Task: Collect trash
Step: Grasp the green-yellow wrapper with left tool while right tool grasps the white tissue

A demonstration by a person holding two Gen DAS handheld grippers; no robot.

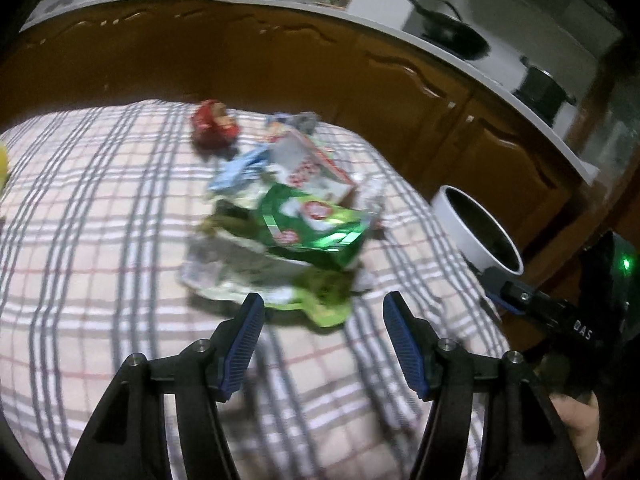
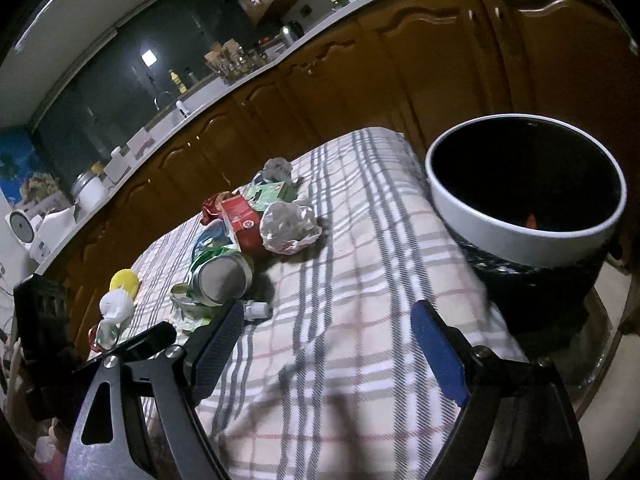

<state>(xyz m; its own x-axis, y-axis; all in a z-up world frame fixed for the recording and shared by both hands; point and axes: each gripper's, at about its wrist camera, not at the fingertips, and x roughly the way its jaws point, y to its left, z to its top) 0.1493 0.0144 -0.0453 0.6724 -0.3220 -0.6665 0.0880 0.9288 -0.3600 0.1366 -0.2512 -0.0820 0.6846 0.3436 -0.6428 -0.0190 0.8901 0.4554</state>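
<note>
Near the middle of the checked worktop (image 1: 100,240), toward its far edge, lies a heap of trash: green wrapper (image 1: 316,224), white carton (image 1: 312,168), red wrapper (image 1: 214,122), crumpled paper ball (image 2: 288,222). Off the right edge stands the bin (image 2: 520,216), white-rimmed, mouth open. Left gripper (image 1: 323,308) spread wide, empty, hovering just short of the heap's near side. Right gripper (image 2: 328,320) likewise wide and empty, over bare cloth between heap and bin. Likely step: closing on 1 piece with the left. Best to lower squarely over the nearest wrapper, straddle a raised fold, pinch only that piece, lift clear before swinging toward the bin. Blur hides fine detail there.
</note>
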